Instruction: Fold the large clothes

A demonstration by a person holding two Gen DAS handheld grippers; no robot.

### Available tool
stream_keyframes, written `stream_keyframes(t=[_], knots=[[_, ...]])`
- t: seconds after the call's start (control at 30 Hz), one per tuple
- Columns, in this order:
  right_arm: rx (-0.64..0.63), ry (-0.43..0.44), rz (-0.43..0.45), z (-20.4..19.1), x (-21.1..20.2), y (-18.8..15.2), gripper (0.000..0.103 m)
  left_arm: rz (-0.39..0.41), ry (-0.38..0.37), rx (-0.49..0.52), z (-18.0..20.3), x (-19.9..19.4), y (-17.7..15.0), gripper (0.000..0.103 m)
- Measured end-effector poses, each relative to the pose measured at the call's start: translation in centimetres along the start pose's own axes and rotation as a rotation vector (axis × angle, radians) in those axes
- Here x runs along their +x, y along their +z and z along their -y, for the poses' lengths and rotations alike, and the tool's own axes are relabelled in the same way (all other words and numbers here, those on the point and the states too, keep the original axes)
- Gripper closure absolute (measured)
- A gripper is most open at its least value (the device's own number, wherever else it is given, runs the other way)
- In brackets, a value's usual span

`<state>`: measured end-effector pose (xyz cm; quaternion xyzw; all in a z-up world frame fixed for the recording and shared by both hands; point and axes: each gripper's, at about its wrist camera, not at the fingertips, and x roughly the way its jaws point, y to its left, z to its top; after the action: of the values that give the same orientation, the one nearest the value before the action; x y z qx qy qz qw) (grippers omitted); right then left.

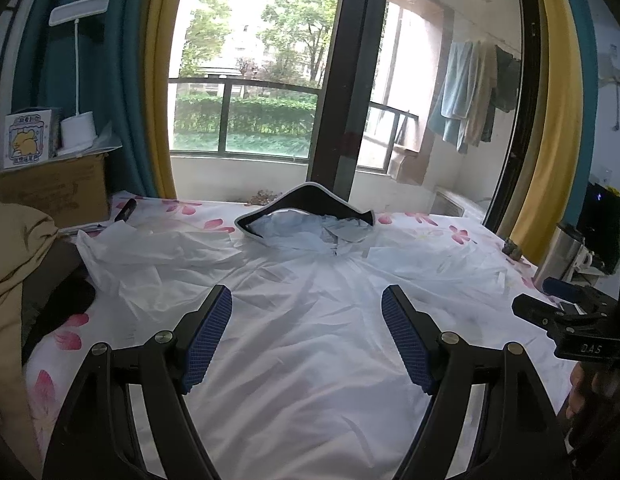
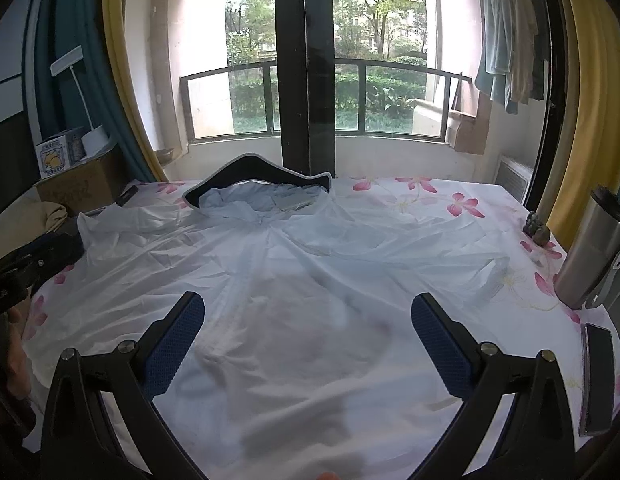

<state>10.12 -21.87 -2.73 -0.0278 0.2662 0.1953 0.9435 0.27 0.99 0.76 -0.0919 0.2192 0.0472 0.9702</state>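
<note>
A thin white hooded jacket (image 1: 310, 320) lies spread flat, front up, on a table with a floral cloth (image 1: 430, 220). Its hood with a dark brim (image 1: 305, 200) points toward the window, and its sleeves stretch out left (image 1: 149, 248) and right (image 1: 450, 256). My left gripper (image 1: 306, 298) is open and empty, hovering over the jacket's body. My right gripper (image 2: 307, 306) is also open and empty above the jacket (image 2: 310, 300), whose hood (image 2: 249, 188) lies at the far side. The right gripper's body shows at the right edge of the left wrist view (image 1: 570, 320).
A cardboard box (image 1: 53, 188) with a white lamp (image 1: 77, 128) stands at the far left. Tan fabric (image 1: 13, 248) lies at the left edge. A steel tumbler (image 2: 590, 256), a phone (image 2: 598, 380) and a small figurine (image 2: 536, 228) sit along the table's right side.
</note>
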Motion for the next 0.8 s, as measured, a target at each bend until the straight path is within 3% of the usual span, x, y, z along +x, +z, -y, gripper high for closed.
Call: stream_keyframes(t=[0.8], knots=[[-0.001,0.004,0.008,-0.06,-0.18,-0.12,0.001,0.005,0.007,-0.008,-0.09,-0.10,0.13,0.023]])
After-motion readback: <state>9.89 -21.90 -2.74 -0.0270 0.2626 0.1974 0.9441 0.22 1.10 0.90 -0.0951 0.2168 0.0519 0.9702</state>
